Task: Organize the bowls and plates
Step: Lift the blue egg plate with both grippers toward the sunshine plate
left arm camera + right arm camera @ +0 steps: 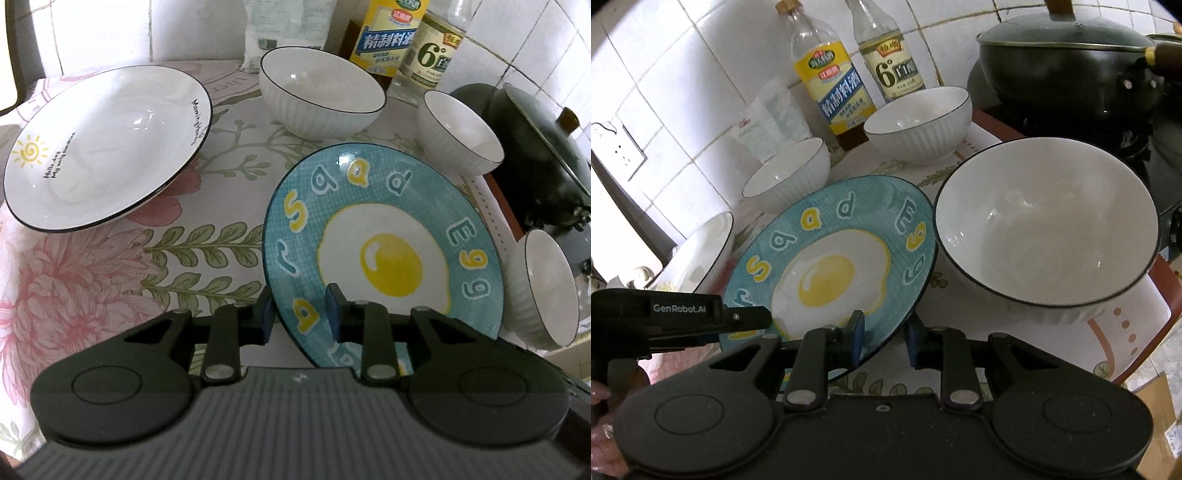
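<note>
- A round blue ceramic plate printed with a fried egg and yellow letters (384, 236) sits tilted near the front of a floral-patterned tablecloth (110, 266), in the middle of the other dishes.
- The left gripper (300, 314) straddles the plate's near rim, blue pads narrowed onto it, one above the glaze and one beneath.
- The right gripper (882, 334) has its jaws narrow on the plate's rim at another point; the left gripper's black body (683, 314) shows beside it.
- A large white bowl with a dark rim (1045, 229) stands just right of the plate, almost touching it.
- A wide white shallow plate with a sun drawing (107, 147) lies to the left, and smaller white ribbed bowls (321, 96) stand behind.
- Judgement: glazed ceramic is stiff, fairly heavy, slippery and breakable; the thin rim is the only hold, so two opposite grips suit it.
- Judgement: knocking neighbouring bowls risks chipping.
</note>
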Demonstrator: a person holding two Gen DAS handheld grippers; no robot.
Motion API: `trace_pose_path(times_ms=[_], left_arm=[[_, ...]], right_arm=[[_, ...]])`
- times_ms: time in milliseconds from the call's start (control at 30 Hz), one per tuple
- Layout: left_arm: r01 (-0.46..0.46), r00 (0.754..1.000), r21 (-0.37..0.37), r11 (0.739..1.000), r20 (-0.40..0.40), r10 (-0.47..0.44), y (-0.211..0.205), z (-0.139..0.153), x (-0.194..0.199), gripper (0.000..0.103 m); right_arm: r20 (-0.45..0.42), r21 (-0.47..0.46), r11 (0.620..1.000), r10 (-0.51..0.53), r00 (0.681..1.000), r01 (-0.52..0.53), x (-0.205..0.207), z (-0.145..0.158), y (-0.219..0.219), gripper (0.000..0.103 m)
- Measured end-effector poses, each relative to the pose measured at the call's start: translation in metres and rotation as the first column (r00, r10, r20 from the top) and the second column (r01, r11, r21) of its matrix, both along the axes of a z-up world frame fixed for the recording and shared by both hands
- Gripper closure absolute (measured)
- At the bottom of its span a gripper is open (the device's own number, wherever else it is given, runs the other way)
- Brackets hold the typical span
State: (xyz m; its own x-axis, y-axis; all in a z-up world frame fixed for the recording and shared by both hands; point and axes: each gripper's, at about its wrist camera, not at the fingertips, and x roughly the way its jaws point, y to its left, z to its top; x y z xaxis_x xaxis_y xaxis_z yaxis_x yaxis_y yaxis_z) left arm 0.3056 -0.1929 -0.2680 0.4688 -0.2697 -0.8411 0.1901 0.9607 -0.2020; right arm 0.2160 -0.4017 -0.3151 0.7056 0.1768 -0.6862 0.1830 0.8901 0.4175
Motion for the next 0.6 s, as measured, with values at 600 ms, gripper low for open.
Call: trace_pose_path(times_ms=[600], left_arm=[[-0.007,1.0,0.099,0.995,0.012,0.006,0.013,0.028,-0.016,0.076]], right_arm=[[-0.126,0.035,0.991,0.136,0.983,-0.132,0.003,0.039,0.014,0.079]])
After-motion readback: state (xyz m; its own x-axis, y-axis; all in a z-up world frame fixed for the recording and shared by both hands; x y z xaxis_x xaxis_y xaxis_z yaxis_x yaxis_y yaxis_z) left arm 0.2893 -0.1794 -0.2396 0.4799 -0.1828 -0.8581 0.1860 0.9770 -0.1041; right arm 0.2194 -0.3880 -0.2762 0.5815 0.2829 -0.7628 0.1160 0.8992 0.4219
